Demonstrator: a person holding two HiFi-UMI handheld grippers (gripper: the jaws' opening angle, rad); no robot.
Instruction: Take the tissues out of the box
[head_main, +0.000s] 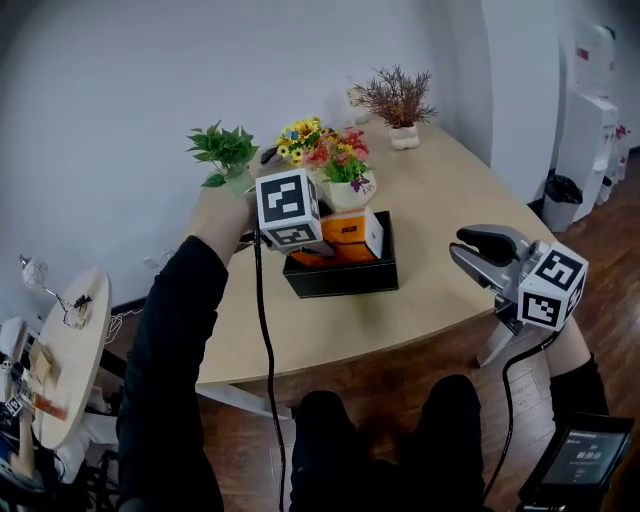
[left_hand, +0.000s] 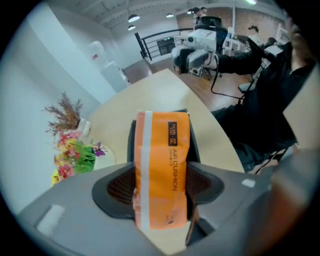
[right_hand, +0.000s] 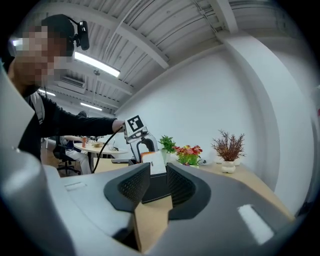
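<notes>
The room is lit brightly and evenly by long ceiling lamps (right_hand: 97, 65), which are shown as white glare. Only soft shadows are cast on the desk (head_main: 420, 180). Both gripper views are bent round at the edges, darkened in the corners, and blurred up close.

A leafy green plant (head_main: 225, 150), colourful flowers (head_main: 335, 152) and a brown twiggy plant (head_main: 397, 96) in a white pot are standing along the far edge of the curved worktop (head_main: 440, 190).
</notes>
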